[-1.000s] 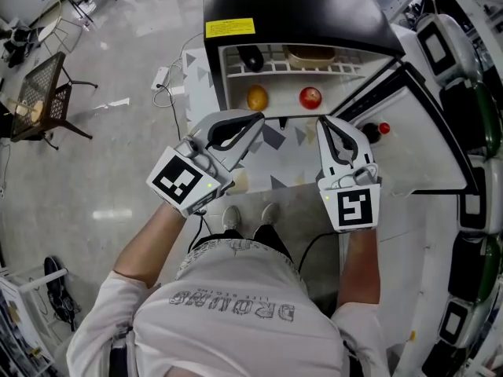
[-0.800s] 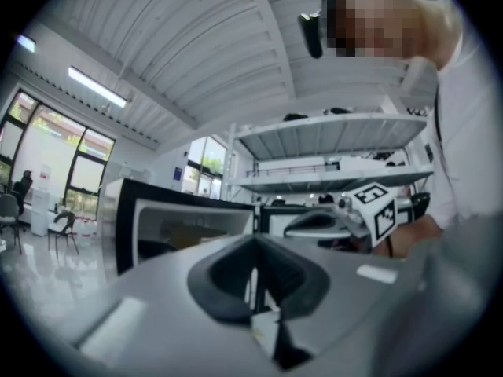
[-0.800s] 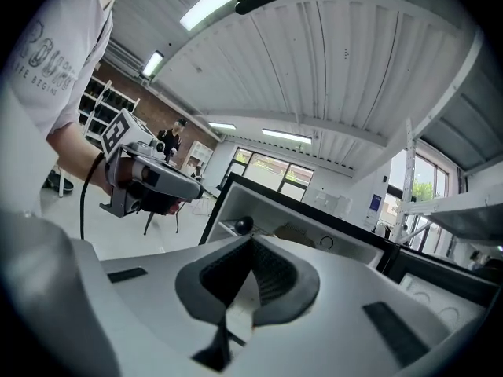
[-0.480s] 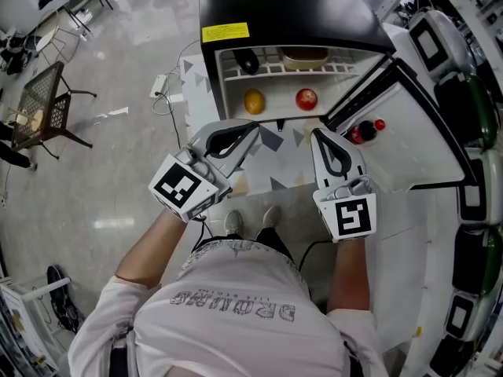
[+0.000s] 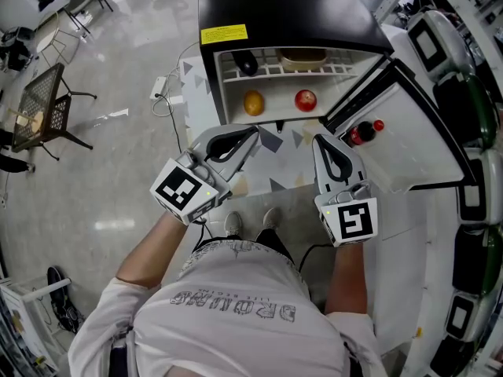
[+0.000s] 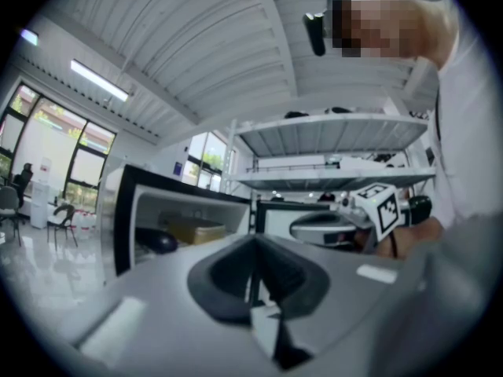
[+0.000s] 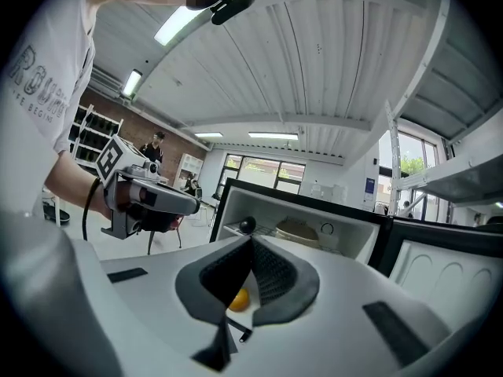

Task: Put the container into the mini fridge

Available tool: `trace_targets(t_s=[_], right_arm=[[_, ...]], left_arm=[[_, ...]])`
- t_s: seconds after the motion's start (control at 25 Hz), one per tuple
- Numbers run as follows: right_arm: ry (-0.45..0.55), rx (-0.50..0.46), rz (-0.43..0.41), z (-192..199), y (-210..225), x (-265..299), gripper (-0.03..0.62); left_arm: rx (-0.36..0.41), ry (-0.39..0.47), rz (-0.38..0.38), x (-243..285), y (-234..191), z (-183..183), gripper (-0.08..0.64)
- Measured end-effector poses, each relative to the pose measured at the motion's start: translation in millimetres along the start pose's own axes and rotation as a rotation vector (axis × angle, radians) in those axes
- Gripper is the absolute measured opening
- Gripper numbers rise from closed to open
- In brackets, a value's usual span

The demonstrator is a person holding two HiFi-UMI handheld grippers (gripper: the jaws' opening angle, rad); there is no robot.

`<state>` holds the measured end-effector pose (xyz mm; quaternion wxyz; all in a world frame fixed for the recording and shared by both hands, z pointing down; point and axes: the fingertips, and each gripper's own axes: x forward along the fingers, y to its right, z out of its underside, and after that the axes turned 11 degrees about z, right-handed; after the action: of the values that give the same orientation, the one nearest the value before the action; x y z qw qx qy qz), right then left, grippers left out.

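The black mini fridge point(image 5: 275, 6) stands open, its door point(image 5: 409, 144) swung out to the right. A tan container point(image 5: 302, 56) sits on the top wire shelf, beside a black round object point(image 5: 246, 63). Both grippers hover in front of the opening, apart from the fridge. My left gripper point(image 5: 255, 130) is shut and empty, as is my right gripper point(image 5: 318, 138). In the left gripper view the jaws point(image 6: 253, 242) meet, with the container point(image 6: 192, 232) beyond them. The right gripper view shows closed jaws point(image 7: 251, 242) and the container point(image 7: 297, 230) on its shelf.
An orange point(image 5: 253, 102) and a red apple point(image 5: 305, 99) lie on the fridge's lower level. Red-capped items point(image 5: 363, 132) stand in the door. A patterned mat point(image 5: 287, 163) lies below the opening. A chair point(image 5: 43, 100) stands far left, white racks point(image 5: 464, 93) at right.
Both grippers have drifted slightly lower and nearer my body over the last second. Their jaws stayed shut, and nothing in the fridge moved.
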<state>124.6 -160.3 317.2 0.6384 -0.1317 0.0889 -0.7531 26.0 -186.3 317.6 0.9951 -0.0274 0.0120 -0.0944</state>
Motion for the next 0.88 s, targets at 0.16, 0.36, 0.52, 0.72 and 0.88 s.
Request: trace_targets(t_s=[0.16, 0.36, 0.52, 0.72, 0.88], right_arm=[[-0.007, 0.017, 0.000, 2.8, 0.4, -1.3, 0.002], [0.001, 0.019, -0.019, 2.4, -2.7, -3.4, 0.000], [-0.002, 0.025, -0.020, 5.1, -2.6, -3.7, 0.000], [-0.001, 0.027, -0.024, 5.4, 0.4, -3.7, 0.000], [-0.003, 0.020, -0.028, 5.8, 1.4, -3.1, 0.000]], left_arm=[[0.005, -0.005, -0.001, 0.9, 0.6, -0.2, 0.008], [0.007, -0.009, 0.000, 2.2, 2.7, -0.3, 0.008], [0.005, -0.007, 0.000, 3.3, 3.2, 1.1, 0.008], [0.007, -0.008, -0.004, 5.9, 3.6, 0.6, 0.008], [0.002, -0.005, -0.005, 8.0, 3.4, 1.2, 0.008]])
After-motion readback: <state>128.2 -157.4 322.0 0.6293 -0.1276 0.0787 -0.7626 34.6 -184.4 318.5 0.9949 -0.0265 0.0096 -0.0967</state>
